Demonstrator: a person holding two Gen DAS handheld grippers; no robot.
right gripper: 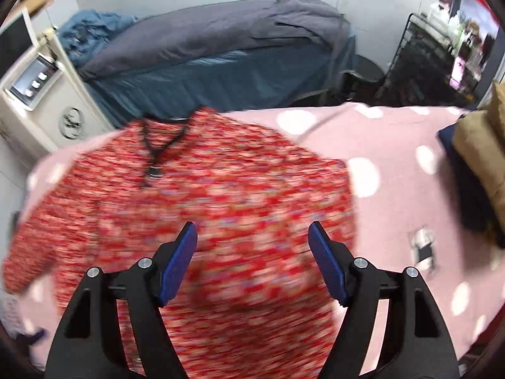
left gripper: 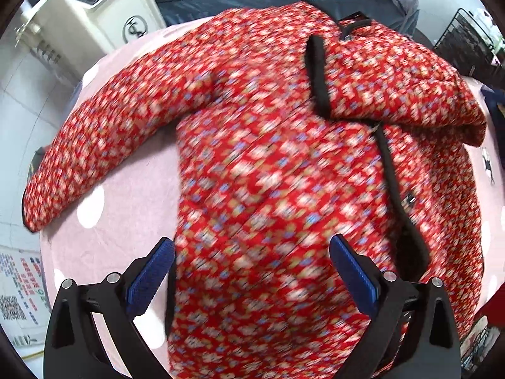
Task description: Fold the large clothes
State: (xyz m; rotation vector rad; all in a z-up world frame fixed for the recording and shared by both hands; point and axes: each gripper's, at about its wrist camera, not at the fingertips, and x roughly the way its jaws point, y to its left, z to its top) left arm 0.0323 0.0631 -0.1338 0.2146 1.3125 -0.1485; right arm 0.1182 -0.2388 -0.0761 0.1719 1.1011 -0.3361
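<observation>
A red floral quilted jacket [left gripper: 268, 164] with black trim lies spread on a pink dotted cloth [left gripper: 126, 208]. Its left sleeve [left gripper: 94, 145] stretches out to the left; the right sleeve [left gripper: 394, 79] is folded across the chest. My left gripper [left gripper: 252, 252] is open above the jacket's lower body, empty. In the right wrist view the jacket [right gripper: 205, 205] is blurred, collar [right gripper: 157, 139] at the far side. My right gripper [right gripper: 252, 240] is open above the jacket's right part, empty.
A white machine [left gripper: 94, 9] stands beyond the table's far left. A bed with grey and blue covers [right gripper: 221, 53] lies behind. A black wire rack [right gripper: 419, 63] is at the back right. Folded brown and dark clothes [right gripper: 476, 158] sit on the table's right edge.
</observation>
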